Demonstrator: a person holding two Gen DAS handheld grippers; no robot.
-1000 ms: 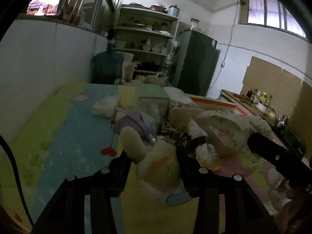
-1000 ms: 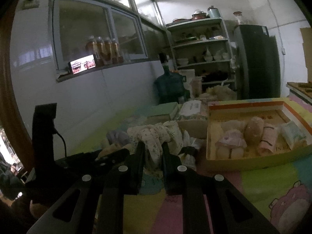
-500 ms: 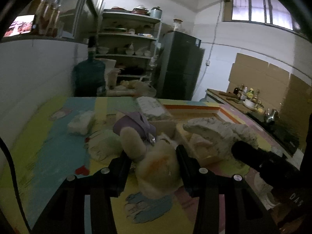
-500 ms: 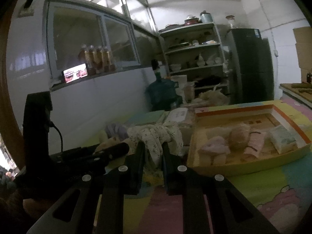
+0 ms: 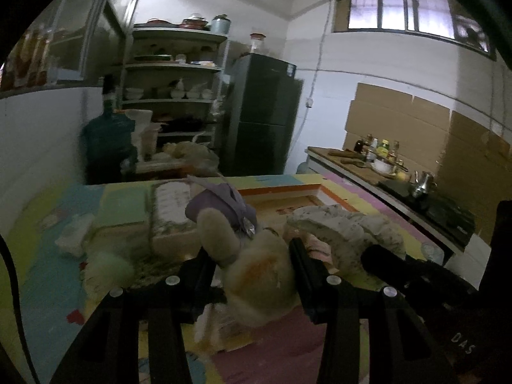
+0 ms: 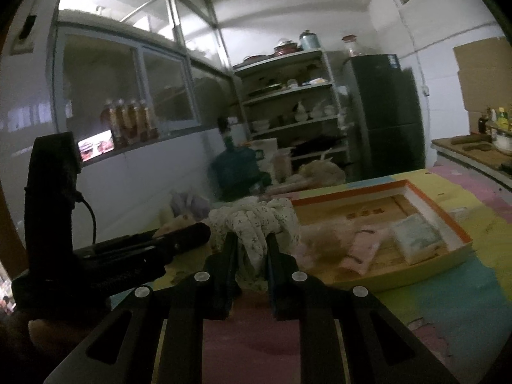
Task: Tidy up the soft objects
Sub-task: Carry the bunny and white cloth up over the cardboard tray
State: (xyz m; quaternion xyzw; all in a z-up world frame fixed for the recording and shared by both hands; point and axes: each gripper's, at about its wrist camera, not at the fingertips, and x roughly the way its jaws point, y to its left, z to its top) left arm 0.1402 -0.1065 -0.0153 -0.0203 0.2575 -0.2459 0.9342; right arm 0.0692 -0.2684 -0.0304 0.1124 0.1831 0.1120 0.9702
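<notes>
Since both grippers are loaded at once, the lines below run from the room down to the smallest thing.

Room: a dim kitchen, with a high window, a dark refrigerator (image 5: 262, 115) and open shelves (image 6: 288, 96) of crockery against the far wall; a side counter (image 5: 368, 172) carries bottles and a kettle.

Surface: a foam play mat (image 6: 448, 304) in yellow, pink, green and blue panels; it reads as soft and slightly grippy, so dropped items should stay put.

Tray: an orange-rimmed box (image 6: 454, 224) lies on the mat to the right, already holding a few rolled or folded soft pieces side by side. It looks like the collecting place, which would explain why both loads are carried toward it.

Water jug: a large blue-green bottle (image 5: 108, 140) stands at the far edge, apart from the work.

Floral cloth: a bunched white fabric with small print (image 6: 256, 224), lifted clear of the mat near the tray's left end.

Right gripper (image 6: 251, 246): fingers drawn narrow, pinching the floral cloth in a fold; a thin pinch suits limp fabric, though it may slip.

Plush toy: a cream stuffed animal with a purple hat (image 5: 252, 272), held above the mat, just left of the cloth.

Left gripper (image 5: 251, 256): fingers set fairly wide but pressing the plush body on both sides, squeezing it; the bulk fills the gap.

Tissue wad: a crumpled white lump (image 5: 72, 235) left on the mat, not yet gathered.
</notes>
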